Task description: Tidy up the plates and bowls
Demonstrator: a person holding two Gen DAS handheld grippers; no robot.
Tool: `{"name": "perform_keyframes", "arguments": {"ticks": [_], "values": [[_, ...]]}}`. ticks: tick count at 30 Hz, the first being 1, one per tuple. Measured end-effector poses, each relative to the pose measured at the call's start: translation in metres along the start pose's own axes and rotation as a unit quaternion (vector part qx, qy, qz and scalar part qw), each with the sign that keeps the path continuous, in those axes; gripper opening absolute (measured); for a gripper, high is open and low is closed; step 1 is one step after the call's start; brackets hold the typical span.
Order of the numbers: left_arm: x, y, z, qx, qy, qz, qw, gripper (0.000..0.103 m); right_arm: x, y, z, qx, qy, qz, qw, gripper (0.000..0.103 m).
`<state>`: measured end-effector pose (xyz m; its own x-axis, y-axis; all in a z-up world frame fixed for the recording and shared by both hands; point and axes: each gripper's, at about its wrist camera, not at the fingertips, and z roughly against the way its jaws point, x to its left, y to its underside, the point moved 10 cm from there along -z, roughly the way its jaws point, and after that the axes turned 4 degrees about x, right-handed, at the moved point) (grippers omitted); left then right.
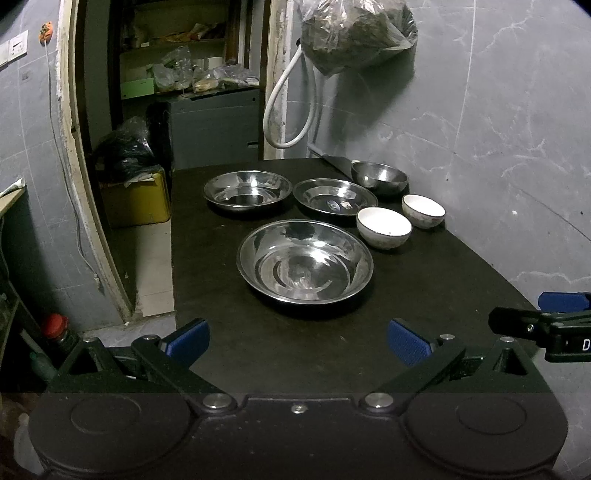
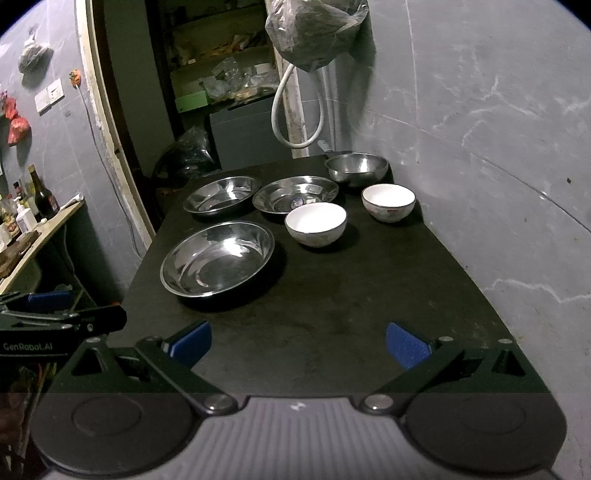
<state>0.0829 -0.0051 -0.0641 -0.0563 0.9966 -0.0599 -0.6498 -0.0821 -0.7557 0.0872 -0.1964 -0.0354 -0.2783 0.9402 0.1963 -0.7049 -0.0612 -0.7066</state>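
On the black table point(image 1: 258, 343) point(image 2: 332, 302) lie three steel plates: a large near one point(image 1: 304, 262) point(image 2: 218, 258), a far left one point(image 1: 247, 190) point(image 2: 221, 195) and a far middle one point(image 1: 335, 196) point(image 2: 295, 195). A steel bowl point(image 1: 379, 178) point(image 2: 357, 169) stands at the back right. Two white bowls sit in front of it, the nearer point(image 1: 384, 227) point(image 2: 316, 224) and the farther point(image 1: 423, 211) point(image 2: 388, 203). My left gripper point(image 1: 298, 341) hangs open above the table's near edge. My right gripper point(image 2: 298, 341) is open too, beside it, holding nothing.
A grey marbled wall point(image 2: 498, 147) runs along the table's right side. A filled plastic bag point(image 1: 354, 33) and a white hose point(image 1: 291, 110) hang above the far end. Left of the table is a doorway to a storeroom point(image 1: 166, 110), with a yellow box point(image 1: 136, 199) on the floor.
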Motion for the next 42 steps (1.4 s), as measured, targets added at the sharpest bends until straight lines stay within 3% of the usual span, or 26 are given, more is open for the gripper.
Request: {"name": "perform_keyframes", "arguments": {"ticks": [42], "values": [[-0.0053,0.0042,-0.0054,0.013,0.006,-0.009,0.9999,0.102,-0.0012,0.0073,-0.0035,0.015,0.008,-0.006,1.000,0.103]]}}
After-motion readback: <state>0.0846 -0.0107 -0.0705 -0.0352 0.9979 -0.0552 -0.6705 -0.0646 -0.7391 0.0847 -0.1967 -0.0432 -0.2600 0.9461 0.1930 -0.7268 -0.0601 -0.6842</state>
